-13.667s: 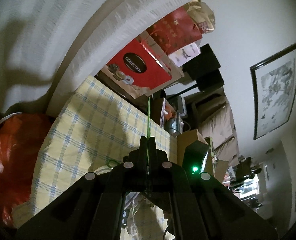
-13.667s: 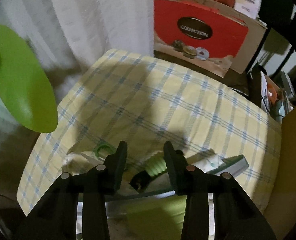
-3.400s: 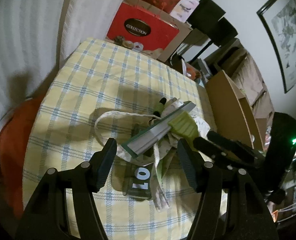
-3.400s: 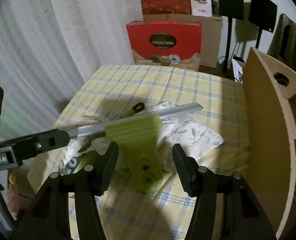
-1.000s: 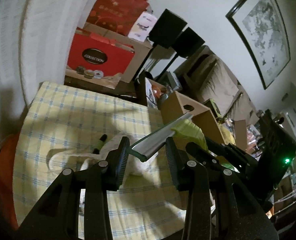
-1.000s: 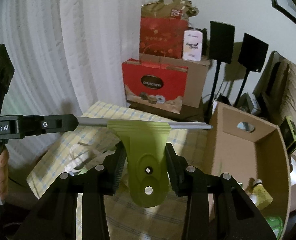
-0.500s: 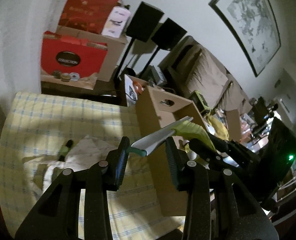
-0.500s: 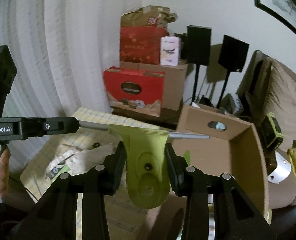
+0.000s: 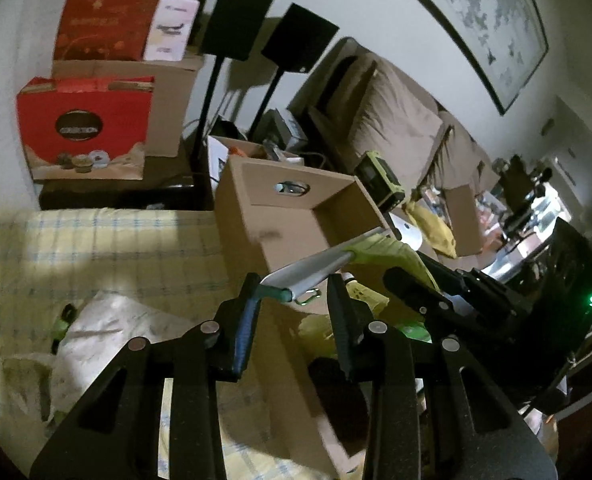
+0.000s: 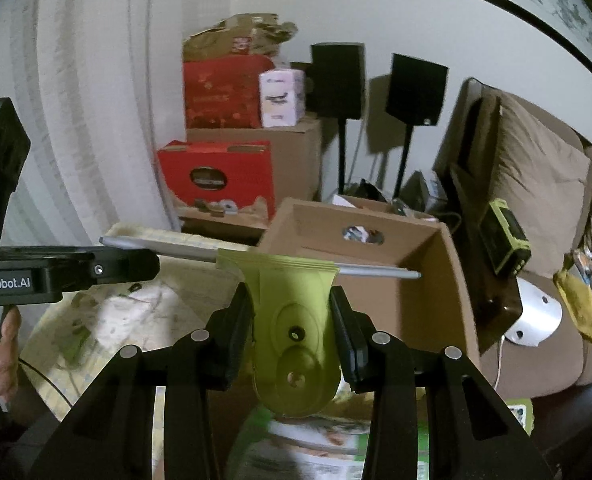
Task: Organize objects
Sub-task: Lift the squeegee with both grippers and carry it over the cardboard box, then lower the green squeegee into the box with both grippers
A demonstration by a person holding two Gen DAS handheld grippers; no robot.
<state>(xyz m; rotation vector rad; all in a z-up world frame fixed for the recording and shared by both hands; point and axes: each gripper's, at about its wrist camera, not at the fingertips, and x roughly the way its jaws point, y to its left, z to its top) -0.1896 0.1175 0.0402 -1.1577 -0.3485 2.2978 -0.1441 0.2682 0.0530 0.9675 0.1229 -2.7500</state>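
I hold the squeegee (image 10: 292,320) over the open cardboard box (image 10: 428,280): my right gripper (image 10: 292,340) clamps its green handle, my left gripper (image 9: 296,300), jaws just narrowing, pinches the blade's left end. Risk: the long blade could catch the box's near wall if lowered unevenly, or slip from the left's slim hold.

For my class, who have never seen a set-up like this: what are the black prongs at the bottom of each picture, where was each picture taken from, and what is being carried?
A person holds a two-finger gripper in each hand, and each has a fisheye camera looking along its fingers. Those prongs are the fingers.

In the right wrist view, the right gripper clamps the green handle of a squeegee. The left gripper, whose jaws have just been closing, holds one end of its silver blade bar. Together they carry it above an open cardboard box.

Beside the box is a table with a yellow checked cloth, where a crumpled white cloth bag lies.
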